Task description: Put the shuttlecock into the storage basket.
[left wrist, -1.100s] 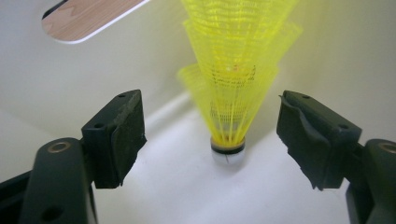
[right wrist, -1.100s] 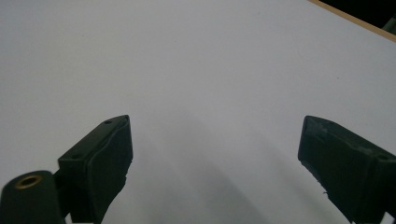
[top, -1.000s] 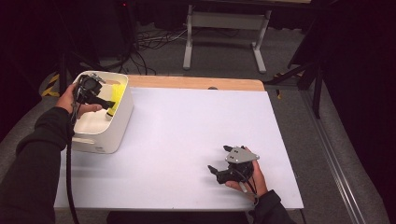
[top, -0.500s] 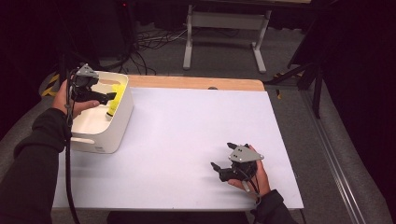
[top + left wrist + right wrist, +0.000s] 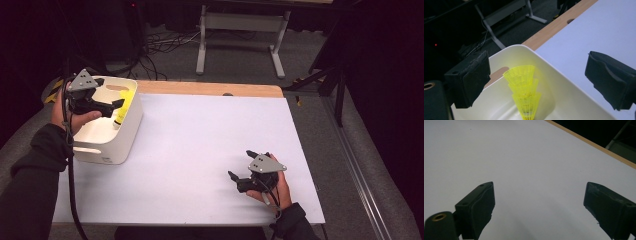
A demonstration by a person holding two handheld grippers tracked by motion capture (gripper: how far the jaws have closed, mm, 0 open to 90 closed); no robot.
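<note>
Yellow shuttlecocks [image 5: 524,92], stacked in the bin [image 5: 131,131]: light, flimsy mesh, best gripped at the cork. Left gripper [image 5: 111,105] fingers have just been opening, wide and empty; right gripper [image 5: 240,165] wide, empty.

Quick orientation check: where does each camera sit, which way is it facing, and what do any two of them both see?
High view: above the person's side, looking forward and down on the white table; both forearms, left gripper and right gripper show.
Left gripper view: rides the left gripper, looking down between open jaws into the white bin at the yellow shuttlecocks.
Right gripper view: rides the right gripper, facing bare table between open jaws.
Shared: high and left gripper views both show bin and shuttlecocks.
</note>
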